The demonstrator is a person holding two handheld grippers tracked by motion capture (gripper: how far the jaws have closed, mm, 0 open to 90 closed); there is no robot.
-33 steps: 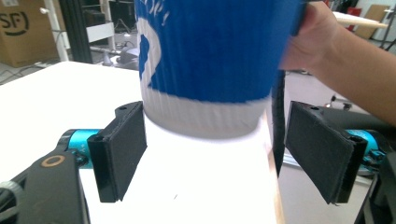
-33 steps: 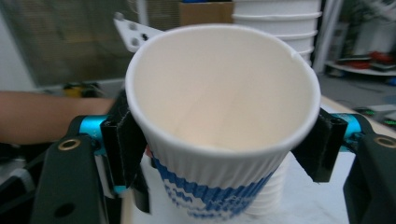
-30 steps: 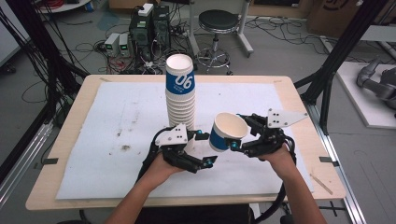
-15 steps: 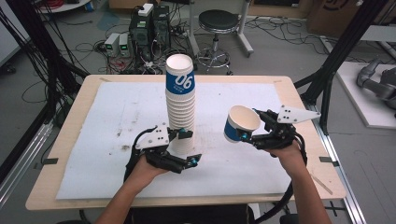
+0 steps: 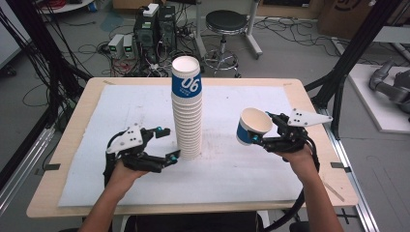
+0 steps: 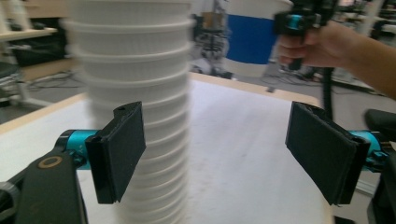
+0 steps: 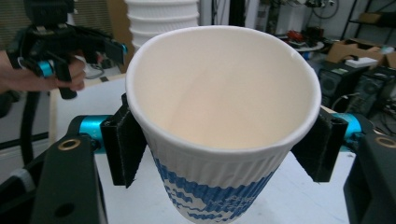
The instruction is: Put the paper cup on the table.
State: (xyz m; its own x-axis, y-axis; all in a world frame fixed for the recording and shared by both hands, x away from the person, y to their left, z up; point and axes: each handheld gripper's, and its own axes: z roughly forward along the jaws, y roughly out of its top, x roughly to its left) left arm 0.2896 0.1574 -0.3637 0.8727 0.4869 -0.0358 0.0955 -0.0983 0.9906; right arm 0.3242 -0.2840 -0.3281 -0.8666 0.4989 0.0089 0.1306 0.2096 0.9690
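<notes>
Toward the left part of the desk's near edge, the left tool (image 5: 168, 143) is held level with its jaws spread wide and nothing between the pads. They have just been opening further, and the stack of paper cups (image 5: 187, 116) stands just beyond its right-hand jaw, not gripped. In the left gripper view the stack (image 6: 135, 107) rises behind the left pad, close but apart from it.

The stack is upright near the middle of the desk (image 5: 67, 159), on the white sheet (image 5: 121, 111).

Toward the desk's right edge, a single paper cup (image 5: 252, 126) is clamped in the right tool (image 5: 256, 137), lifted clear of the desk and tipped with its mouth toward the camera. In the right gripper view both pads press on the cup's (image 7: 219, 140) ribbed wall below the rim.

The step in hand is judged to be the separation of one cup from the stack, apparently just completed. The next move probably calls for the cup to be set upright on bare sheet, well apart from the stack, before the jaws are released.
</notes>
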